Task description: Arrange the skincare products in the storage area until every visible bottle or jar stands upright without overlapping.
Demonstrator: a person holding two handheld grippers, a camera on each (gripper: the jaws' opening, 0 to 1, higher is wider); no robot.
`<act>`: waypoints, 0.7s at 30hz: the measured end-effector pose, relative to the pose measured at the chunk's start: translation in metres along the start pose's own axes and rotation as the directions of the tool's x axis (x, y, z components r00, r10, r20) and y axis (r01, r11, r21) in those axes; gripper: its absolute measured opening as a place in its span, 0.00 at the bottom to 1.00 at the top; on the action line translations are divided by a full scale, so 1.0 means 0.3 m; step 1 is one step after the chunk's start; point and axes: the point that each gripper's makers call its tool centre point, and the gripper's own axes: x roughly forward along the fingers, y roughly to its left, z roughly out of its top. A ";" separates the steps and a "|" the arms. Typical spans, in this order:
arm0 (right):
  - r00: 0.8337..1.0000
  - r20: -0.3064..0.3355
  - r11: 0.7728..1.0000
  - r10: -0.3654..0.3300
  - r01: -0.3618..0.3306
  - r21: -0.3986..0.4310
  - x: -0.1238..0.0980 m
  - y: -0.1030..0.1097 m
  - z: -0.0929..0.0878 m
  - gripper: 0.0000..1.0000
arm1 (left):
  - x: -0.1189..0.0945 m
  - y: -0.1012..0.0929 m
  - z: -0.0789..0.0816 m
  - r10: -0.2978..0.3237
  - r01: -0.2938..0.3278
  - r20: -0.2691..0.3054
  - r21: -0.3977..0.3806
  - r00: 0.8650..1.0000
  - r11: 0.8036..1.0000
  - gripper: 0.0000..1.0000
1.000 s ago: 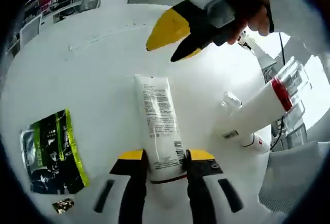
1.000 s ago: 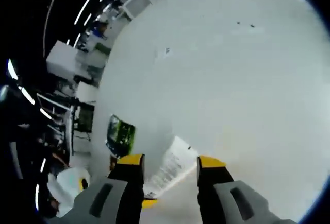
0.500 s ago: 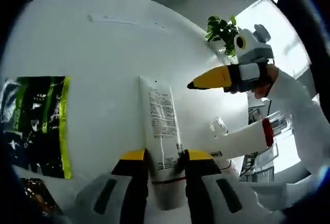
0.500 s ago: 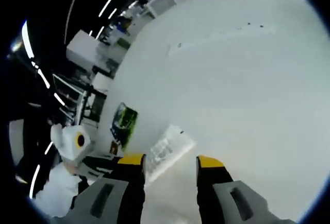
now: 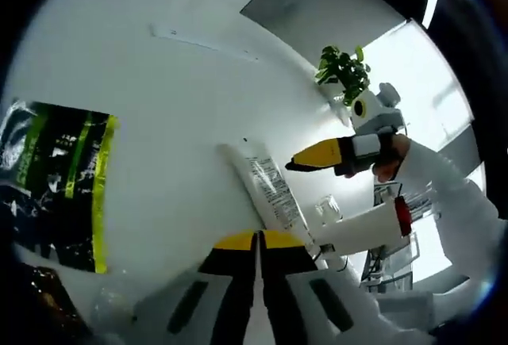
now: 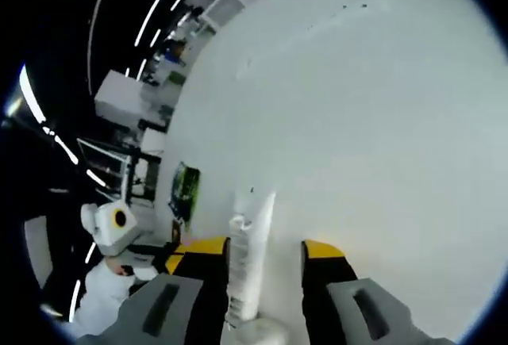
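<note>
On the far left of the left gripper view a green-and-black sachet (image 5: 55, 182) lies flat on the white worktop (image 5: 167, 99), untouched. Right of it your left gripper (image 5: 258, 238) has its jaws pressed together with nothing between them, and the white tube (image 5: 270, 190) lies on its side just beyond their tips, so that tube is not yet upright. Further right, the right gripper (image 5: 298, 162) hovers near the tube's far end, and below it a white bottle with a red band (image 5: 361, 226) rests tilted on its side, next to a small clear-capped item I cannot identify. In the right gripper view, the right gripper (image 6: 266, 246) has its jaws apart, and the tube sits between them at the left jaw; whether they touch it I cannot tell. As I judge it, you are early in the task: tube and bottle remain to stand up, apart from each other.
</note>
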 end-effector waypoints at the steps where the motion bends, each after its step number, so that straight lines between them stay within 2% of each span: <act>1: 0.999 -0.031 0.999 0.024 -0.025 -0.021 -0.001 0.005 -0.016 0.34 | 0.002 -0.028 -0.010 -0.016 0.016 -0.001 -0.005 1.000 1.000 0.01; 2: 1.000 -0.015 1.000 0.011 -0.011 -0.025 0.003 0.000 -0.015 0.34 | 0.006 -0.045 -0.020 -0.026 0.026 -0.002 -0.008 1.000 1.000 0.01; 3: 1.000 -0.015 0.999 0.004 -0.005 -0.035 0.005 -0.001 -0.010 0.34 | 0.006 -0.045 0.003 -0.090 0.082 -0.058 -0.118 0.994 0.990 0.02; 4: 1.000 -0.018 0.999 -0.003 0.003 -0.042 0.005 -0.009 0.001 0.35 | 0.018 -0.030 0.031 -0.100 0.093 -0.059 -0.111 0.993 0.989 0.03; 5: 1.000 -0.020 0.998 -0.017 0.016 -0.053 0.007 -0.013 0.009 0.36 | 0.031 -0.046 0.007 -0.089 0.086 -0.048 -0.061 0.995 0.994 0.04; 7: 0.996 -0.052 0.995 -0.066 0.062 -0.076 0.012 -0.019 0.010 0.38 | 0.042 -0.067 -0.008 -0.092 0.090 -0.059 -0.033 0.994 0.995 0.12; 8: 0.991 -0.070 0.990 -0.115 0.108 -0.090 0.016 -0.023 0.002 0.38 | 0.042 -0.073 -0.004 -0.096 0.094 -0.055 -0.035 0.994 0.995 0.15; 10: 0.980 -0.081 0.976 -0.181 0.168 -0.141 0.026 -0.020 0.000 0.38 | 0.041 -0.102 -0.030 -0.062 0.062 -0.050 -0.008 0.997 0.998 0.18; 11: 0.976 -0.094 0.972 -0.196 0.181 -0.148 0.032 -0.014 -0.001 0.38 | 0.037 -0.089 -0.026 -0.045 0.047 -0.056 0.028 0.997 0.999 0.18; 12: 0.971 -0.109 0.969 -0.211 0.193 -0.156 0.045 0.005 -0.007 0.39 | 0.037 -0.096 -0.029 -0.042 0.044 -0.055 0.031 0.998 0.999 0.19; 13: 0.968 -0.114 0.964 -0.223 0.201 -0.175 0.054 0.011 -0.003 0.40 | 0.043 -0.066 0.008 -0.053 0.053 -0.071 0.000 0.996 0.999 0.19; 14: 0.963 -0.123 0.956 -0.240 0.212 -0.205 0.068 0.011 0.017 0.41 | 0.043 -0.062 0.014 -0.054 0.054 -0.071 0.000 0.996 0.999 0.19; 15: 0.954 -0.139 0.945 -0.265 0.228 -0.233 0.072 0.011 0.017 0.43 | 0.043 -0.069 0.001 -0.050 0.051 -0.065 0.008 0.997 0.999 0.18; 18: 0.915 -0.181 0.897 -0.361 0.288 -0.336 0.083 0.019 -0.002 0.45 | 0.044 -0.081 -0.004 -0.042 0.044 -0.061 0.026 0.997 0.999 0.17; 20: 0.892 -0.190 0.876 -0.409 0.327 -0.354 0.092 0.020 -0.004 0.45 | 0.046 -0.095 -0.011 -0.037 0.041 -0.061 0.053 0.997 0.998 0.16; 21: 0.887 -0.191 0.872 -0.420 0.337 -0.356 0.096 0.021 -0.002 0.45 | 0.049 -0.100 -0.017 -0.031 0.036 -0.063 0.079 0.998 0.996 0.18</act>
